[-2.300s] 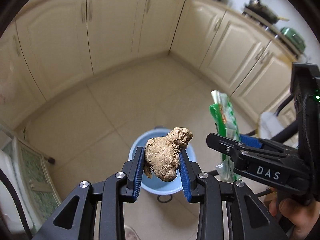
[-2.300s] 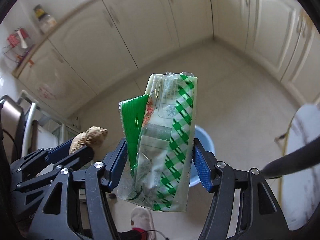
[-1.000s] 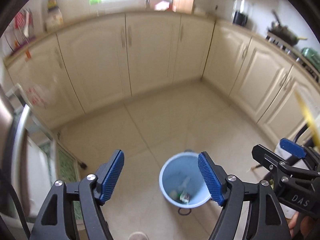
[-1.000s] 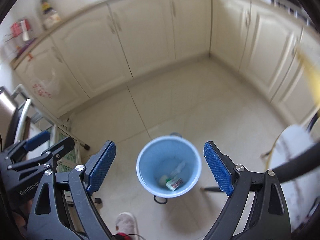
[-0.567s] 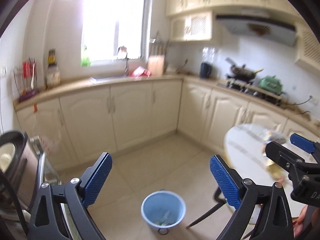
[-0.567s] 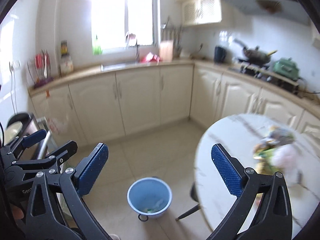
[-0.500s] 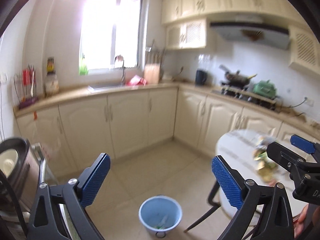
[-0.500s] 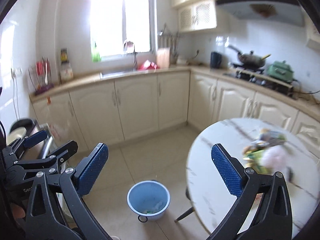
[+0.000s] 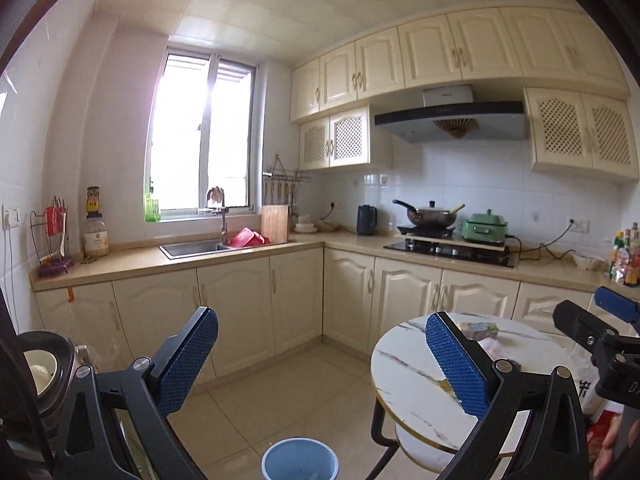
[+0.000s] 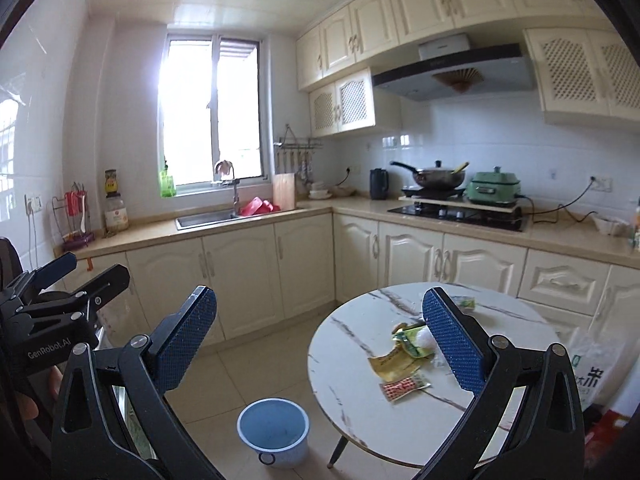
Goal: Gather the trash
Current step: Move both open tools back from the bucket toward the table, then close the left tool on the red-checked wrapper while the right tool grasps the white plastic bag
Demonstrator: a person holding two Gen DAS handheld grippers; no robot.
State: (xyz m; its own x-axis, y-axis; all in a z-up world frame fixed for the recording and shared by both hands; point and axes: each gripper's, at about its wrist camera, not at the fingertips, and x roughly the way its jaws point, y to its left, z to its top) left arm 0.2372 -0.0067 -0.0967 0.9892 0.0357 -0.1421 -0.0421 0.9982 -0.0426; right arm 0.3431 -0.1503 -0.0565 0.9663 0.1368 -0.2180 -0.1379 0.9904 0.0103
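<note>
Both cameras ride on the hand-held grippers and face about level across the kitchen toward the window [image 9: 202, 142] at twelve o'clock. The left wrist view stands back and to the left; the round table [image 9: 404, 376] sits at four o'clock, partly cut off. The right wrist view is nearer that table [image 10: 352, 364], at four o'clock. Both share the sink [image 10: 206, 216], the stove [image 9: 448, 250] and the blue bin [image 10: 274, 428] near six o'clock.
</note>
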